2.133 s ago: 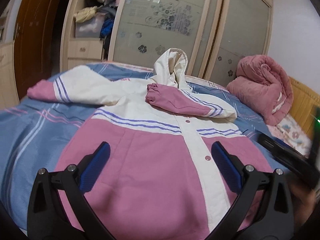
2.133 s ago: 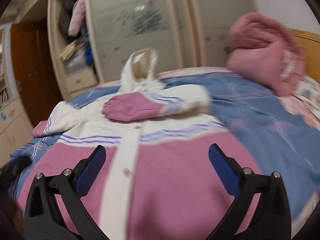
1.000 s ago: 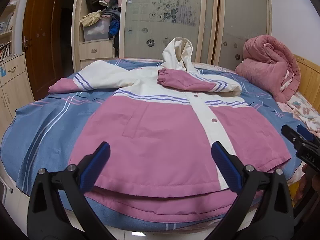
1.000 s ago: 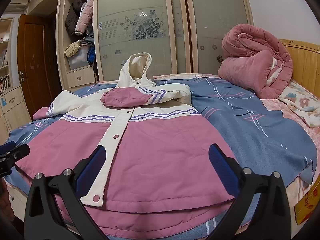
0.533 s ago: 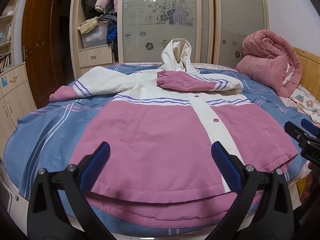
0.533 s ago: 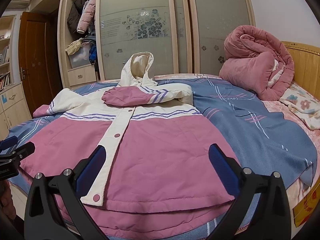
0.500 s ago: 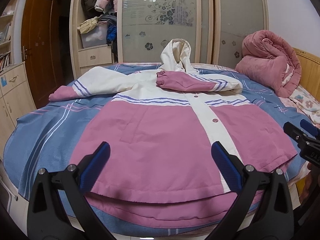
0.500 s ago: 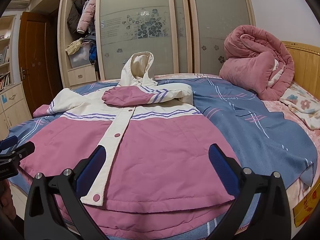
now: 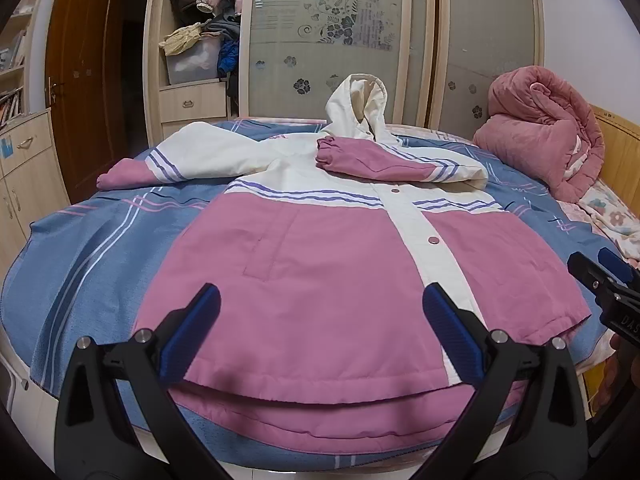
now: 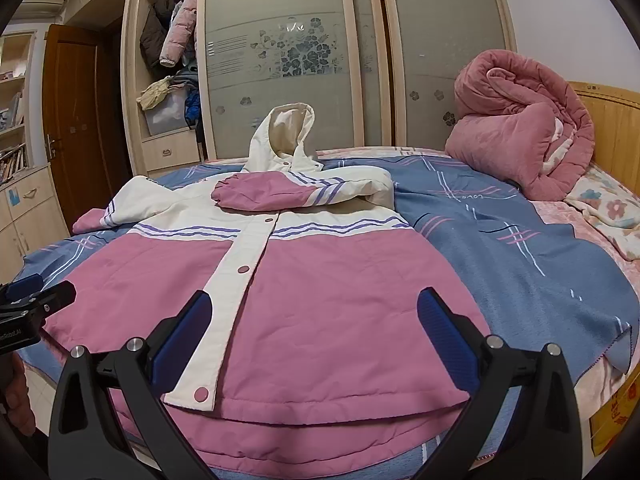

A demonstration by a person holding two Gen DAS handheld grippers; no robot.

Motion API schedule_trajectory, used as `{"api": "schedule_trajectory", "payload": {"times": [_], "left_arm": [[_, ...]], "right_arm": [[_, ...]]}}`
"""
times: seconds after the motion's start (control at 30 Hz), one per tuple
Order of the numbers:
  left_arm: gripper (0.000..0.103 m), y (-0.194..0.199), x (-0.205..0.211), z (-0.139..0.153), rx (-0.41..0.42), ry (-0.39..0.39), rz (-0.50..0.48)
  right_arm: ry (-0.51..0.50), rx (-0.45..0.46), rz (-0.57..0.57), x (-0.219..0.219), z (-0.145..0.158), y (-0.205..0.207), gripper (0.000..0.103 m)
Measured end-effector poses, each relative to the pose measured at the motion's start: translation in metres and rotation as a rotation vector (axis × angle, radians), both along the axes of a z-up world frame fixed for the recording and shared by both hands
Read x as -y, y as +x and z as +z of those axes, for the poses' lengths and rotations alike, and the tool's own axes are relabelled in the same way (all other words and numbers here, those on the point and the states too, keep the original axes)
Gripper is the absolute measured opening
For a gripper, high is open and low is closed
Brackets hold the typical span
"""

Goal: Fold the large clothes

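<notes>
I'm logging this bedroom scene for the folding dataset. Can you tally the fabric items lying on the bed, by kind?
Hooded jacket: 1
Rolled pink quilt: 1
Blue striped blanket: 1
Floral sheet: 1
Total: 4

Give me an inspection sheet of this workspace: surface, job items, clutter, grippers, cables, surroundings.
Surface: bed under a blue striped blanket.
Job items: pink-and-cream jacket flat, snapped shut; one sleeve folded across the chest, other sleeve spread out; hood up.
Clutter: rolled pink quilt by the headboard.
Grippers: left gripper and right gripper, jaws open, empty, near the hem.
Cables: nothing seen.
Surroundings: wardrobe, open shelf of clothes, wooden door.
</notes>
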State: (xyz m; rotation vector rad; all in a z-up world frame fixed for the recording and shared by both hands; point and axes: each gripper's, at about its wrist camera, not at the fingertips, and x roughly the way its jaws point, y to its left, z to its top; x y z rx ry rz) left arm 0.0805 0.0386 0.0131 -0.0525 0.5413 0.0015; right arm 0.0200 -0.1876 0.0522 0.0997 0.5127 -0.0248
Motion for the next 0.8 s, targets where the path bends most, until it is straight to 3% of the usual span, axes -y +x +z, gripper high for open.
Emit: {"api": "schedule_trajectory", "payload": {"times": [0.33, 0.5, 0.63, 0.8], "left_arm": [[0.101, 0.001, 0.001, -0.001, -0.006, -0.005, -0.008], [0.101, 0.018, -0.008, 0.005, -0.052, -0.083, -0.038], [0.101, 0.053, -0.017, 0.032, -0.065, -0.143, -0.063], [0.101, 0.137, -0.006, 0.058, -0.106, -0.066, -0.120]], "right_arm": [[0.014, 0.010, 0.007, -0.003, 0.001, 0.003, 0.102], [0.035, 0.006, 0.001, -0.003, -0.002, 0.008, 0.102], [0.056, 0.010, 0.011, -0.003, -0.002, 0.013, 0.102], [0.093, 0.003, 0.021, -0.002, -0.004, 0.020, 0.102]]}}
